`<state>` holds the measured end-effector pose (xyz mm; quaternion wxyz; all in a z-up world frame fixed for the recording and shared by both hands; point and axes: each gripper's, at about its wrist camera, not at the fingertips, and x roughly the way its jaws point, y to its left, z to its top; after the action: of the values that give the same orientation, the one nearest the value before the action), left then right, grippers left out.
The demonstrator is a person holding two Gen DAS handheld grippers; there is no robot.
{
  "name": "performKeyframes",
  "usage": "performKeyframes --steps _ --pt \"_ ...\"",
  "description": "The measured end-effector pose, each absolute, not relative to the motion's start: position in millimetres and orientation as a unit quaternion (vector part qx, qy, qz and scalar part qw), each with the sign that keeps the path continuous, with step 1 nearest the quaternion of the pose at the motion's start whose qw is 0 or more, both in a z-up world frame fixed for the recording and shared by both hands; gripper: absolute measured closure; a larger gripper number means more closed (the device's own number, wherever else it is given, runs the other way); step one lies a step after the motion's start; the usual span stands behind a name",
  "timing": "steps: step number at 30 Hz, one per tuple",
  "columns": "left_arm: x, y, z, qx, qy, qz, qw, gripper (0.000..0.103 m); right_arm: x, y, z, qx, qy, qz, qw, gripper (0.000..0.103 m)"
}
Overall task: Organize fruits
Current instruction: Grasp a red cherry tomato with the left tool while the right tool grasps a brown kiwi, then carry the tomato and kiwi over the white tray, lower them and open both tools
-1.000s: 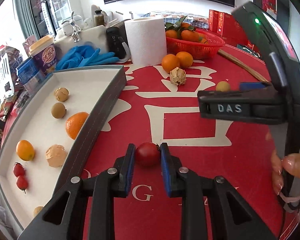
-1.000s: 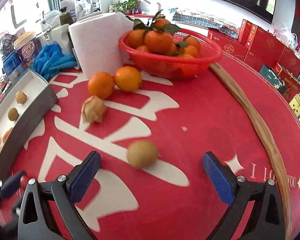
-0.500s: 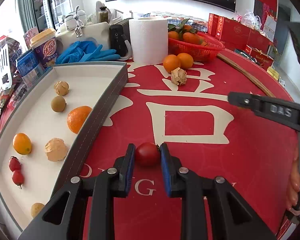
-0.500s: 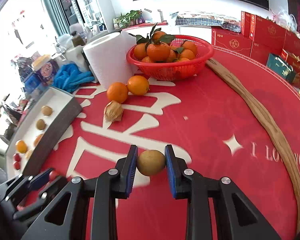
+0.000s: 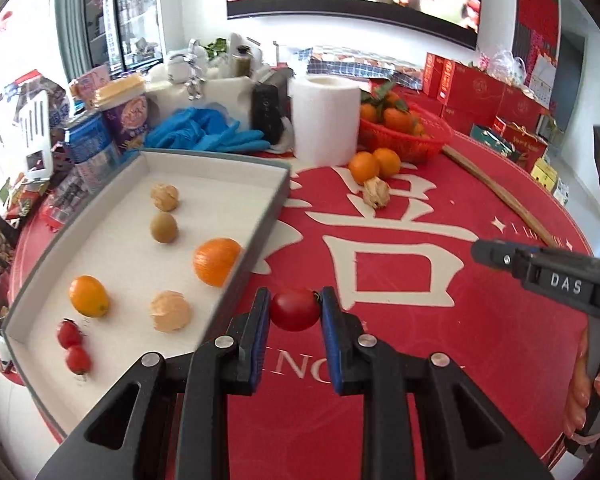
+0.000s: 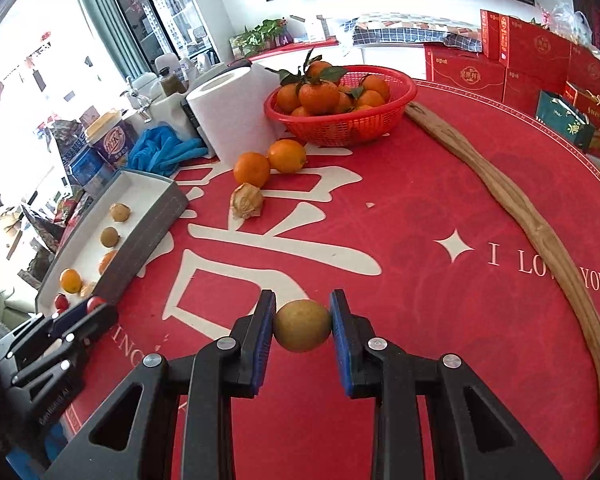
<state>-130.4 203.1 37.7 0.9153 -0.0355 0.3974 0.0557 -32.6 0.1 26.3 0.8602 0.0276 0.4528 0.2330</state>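
My left gripper [image 5: 295, 312] is shut on a red cherry tomato [image 5: 295, 309], held above the red table mat just right of the white tray [image 5: 260, 224]. The tray holds several fruits: an orange [image 5: 216, 261], a kumquat [image 5: 88, 296], two cherry tomatoes [image 5: 73, 346], brown round fruits [image 5: 164, 228] and husked fruits [image 5: 170, 312]. My right gripper [image 6: 302, 326] is shut on a brown-green round fruit [image 6: 302, 325], raised over the mat. Two oranges [image 6: 268, 162] and a husked fruit [image 6: 246, 206] lie on the mat.
A red basket of tangerines [image 6: 340, 100], a paper roll [image 6: 232, 116] and blue gloves [image 6: 164, 152] stand at the back. A long wooden stick [image 6: 540, 232] lies along the right. Clutter of packets and cups [image 5: 128, 112] sits behind the tray. Red boxes [image 6: 532, 56] line the far side.
My right gripper closed on the brown-green fruit and lifted it off the mat. My left gripper rose with the cherry tomato and turned toward the tray.
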Motion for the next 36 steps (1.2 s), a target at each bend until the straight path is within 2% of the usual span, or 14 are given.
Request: performKeyframes --steps 14,36 --pt "-138 251 49 -0.051 0.375 0.108 0.919 0.076 -40 43 43 0.008 0.448 0.265 0.854 0.074" --pt "-149 329 30 -0.092 0.378 0.175 0.904 0.076 -53 173 56 -0.064 0.442 0.343 0.827 0.074"
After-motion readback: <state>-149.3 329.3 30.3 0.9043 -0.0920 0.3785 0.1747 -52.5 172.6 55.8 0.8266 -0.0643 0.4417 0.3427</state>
